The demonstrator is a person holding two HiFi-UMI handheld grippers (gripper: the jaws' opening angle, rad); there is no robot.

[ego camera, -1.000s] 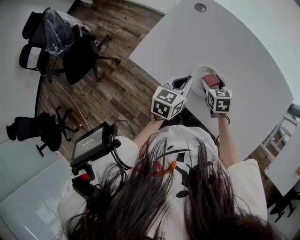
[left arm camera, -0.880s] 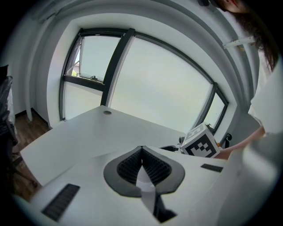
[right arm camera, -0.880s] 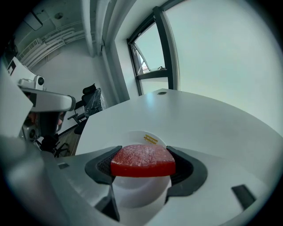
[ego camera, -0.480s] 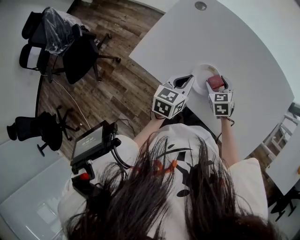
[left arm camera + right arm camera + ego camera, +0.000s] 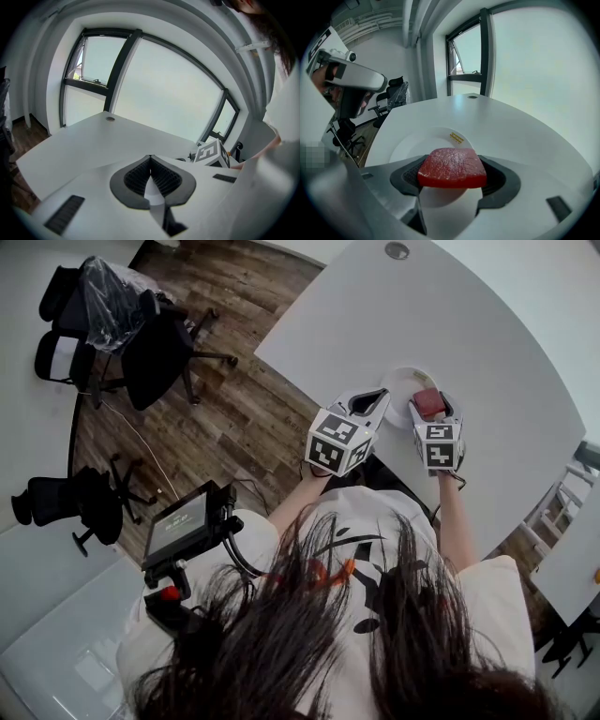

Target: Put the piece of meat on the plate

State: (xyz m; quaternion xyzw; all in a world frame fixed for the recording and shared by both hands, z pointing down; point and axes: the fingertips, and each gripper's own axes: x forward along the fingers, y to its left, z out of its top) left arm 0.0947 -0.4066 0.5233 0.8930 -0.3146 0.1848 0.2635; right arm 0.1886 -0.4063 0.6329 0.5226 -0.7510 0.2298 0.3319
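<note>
Right gripper view, centre: right gripper [image 5: 451,174] clamps a red meat slab [image 5: 451,165] above the round white plate [image 5: 411,144]; left gripper [image 5: 150,162] closed.

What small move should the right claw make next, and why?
Probably lower the right claw a little, until the piece of meat rests on the plate. The claw grips the meat by its sides, and the white plate lies right under and beyond it, seemingly with a gap between them, so letting go now might make the meat bounce.
</note>
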